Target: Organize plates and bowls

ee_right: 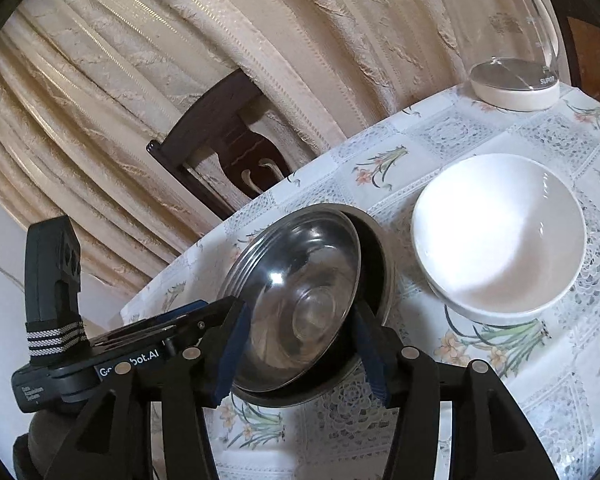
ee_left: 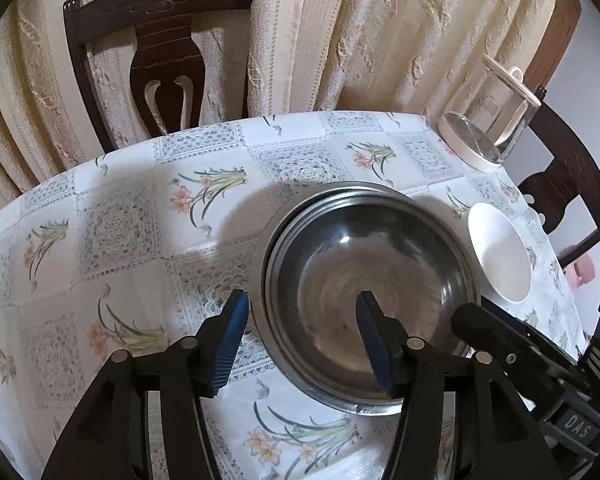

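Round stainless-steel bowl (ee_left: 364, 300) sits inside a larger steel bowl (ee_right: 380, 280) near the middle of the floral plastic tablecloth (ee_left: 120, 240). In the right wrist view the inner bowl is tilted, not fully seated.

Stack of white ceramic bowls (ee_right: 496, 232) just to the right, apart from the steel pair. Glass kettle with cream base (ee_right: 512, 60) at the far right edge.

Left gripper (ee_left: 300, 340): jaws wide, one blue pad outside the steel rim on the left, the other over the bowl interior; contact cannot be told. Right gripper (ee_right: 300, 348): jaws wide, straddling the near rim, gripping nothing.

Handling judgement: steel is light, stiff and slippery, and may slide or ring when nudged. Best hold is a rim pinch, one pad inside, one outside. Ceramic is heavier and chips; set down gently.
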Available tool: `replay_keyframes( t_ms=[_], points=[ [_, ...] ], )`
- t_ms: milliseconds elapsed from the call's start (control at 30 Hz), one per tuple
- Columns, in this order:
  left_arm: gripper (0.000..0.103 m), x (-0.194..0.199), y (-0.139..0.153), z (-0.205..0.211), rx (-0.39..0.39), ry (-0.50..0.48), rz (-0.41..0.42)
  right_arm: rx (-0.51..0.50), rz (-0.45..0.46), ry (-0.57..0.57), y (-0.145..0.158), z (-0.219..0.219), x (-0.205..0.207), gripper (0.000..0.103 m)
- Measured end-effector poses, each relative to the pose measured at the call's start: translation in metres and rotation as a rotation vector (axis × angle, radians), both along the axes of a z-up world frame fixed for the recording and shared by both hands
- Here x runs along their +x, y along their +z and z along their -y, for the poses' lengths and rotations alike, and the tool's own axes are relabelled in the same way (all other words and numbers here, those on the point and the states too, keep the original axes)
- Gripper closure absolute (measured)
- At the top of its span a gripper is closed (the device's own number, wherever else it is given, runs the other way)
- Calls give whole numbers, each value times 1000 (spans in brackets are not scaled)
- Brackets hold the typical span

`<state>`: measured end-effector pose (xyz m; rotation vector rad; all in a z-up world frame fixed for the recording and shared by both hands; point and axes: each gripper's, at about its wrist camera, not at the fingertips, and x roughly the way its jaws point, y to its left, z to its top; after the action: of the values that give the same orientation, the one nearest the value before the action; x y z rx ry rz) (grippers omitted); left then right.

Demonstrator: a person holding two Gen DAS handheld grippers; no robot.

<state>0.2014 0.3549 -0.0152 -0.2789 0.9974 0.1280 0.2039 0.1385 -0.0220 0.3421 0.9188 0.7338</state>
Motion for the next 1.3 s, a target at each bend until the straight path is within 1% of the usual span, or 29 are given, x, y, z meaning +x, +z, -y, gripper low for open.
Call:
replay_keyframes(
  t_ms=[167,233,400,467,767,1033,1167,1300],
  points=[
    [46,-2,1,2,-1,-1,-3,15,15,-7,2,7,-3,47],
    [46,-4,1,3,-4,3,-3,22,36,-13,6,11,-4,47],
    [46,-6,2,6,-17,16,-7,32,78,-44,15,28,-6,46],
    [46,-6,2,8,-20,17,-7,31,79,-61,15,36,-5,46],
    [46,-7,11,29,-35,0,13,38,62,-151,7,77,3,46],
    [46,-1,23,62,-60,-53,43,50,28,-249,-2,114,15,46],
    [46,8,27,81,-104,-87,50,41,6,-269,-9,125,23,46],
    [46,20,27,94,-140,-105,51,30,-24,-258,-17,128,31,46]
  ],
)
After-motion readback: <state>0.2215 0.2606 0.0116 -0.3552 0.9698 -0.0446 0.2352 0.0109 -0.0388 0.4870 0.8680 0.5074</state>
